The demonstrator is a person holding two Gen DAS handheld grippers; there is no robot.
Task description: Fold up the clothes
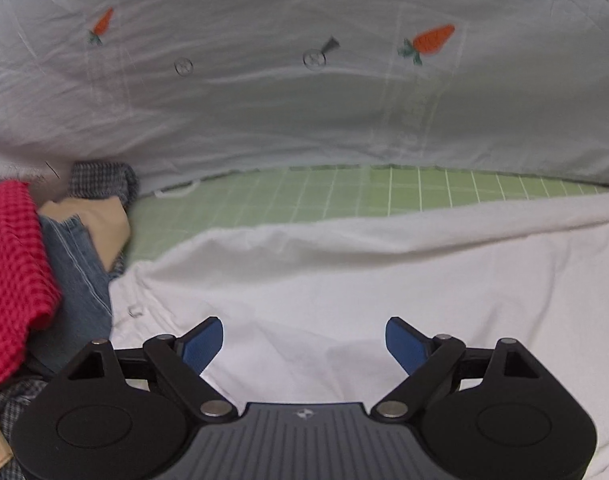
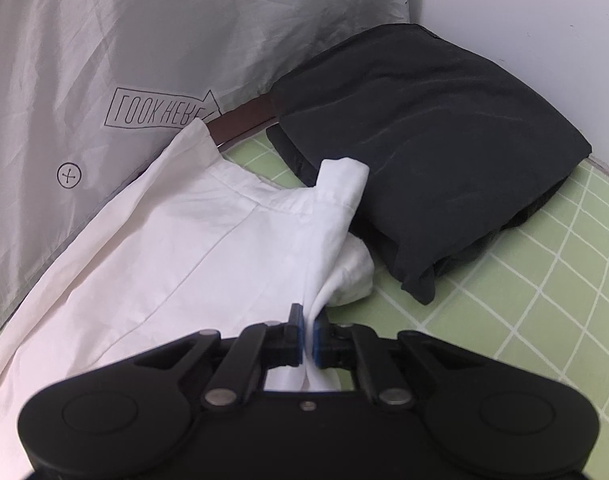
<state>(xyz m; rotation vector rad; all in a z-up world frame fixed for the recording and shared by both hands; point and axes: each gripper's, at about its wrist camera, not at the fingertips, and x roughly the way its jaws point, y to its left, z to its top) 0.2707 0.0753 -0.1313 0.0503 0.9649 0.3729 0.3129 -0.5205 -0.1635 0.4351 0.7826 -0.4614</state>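
Note:
A white shirt [image 1: 364,272] lies spread on the green grid mat [image 1: 344,196]. My left gripper [image 1: 304,344] is open just above the shirt, its blue pads wide apart and holding nothing. In the right wrist view the same white shirt [image 2: 184,248] lies along the mat [image 2: 544,304], its collar end toward a folded black garment [image 2: 432,152]. My right gripper [image 2: 308,340] is shut on a bunched fold of the white shirt at its edge.
A pale grey sheet with carrot prints [image 1: 304,100] hangs behind the mat. A pile of clothes, red knit [image 1: 12,272], denim [image 1: 76,280] and beige, sits at the left. In the right wrist view a grey printed sheet [image 2: 104,80] and a white wall [image 2: 544,12] border the mat.

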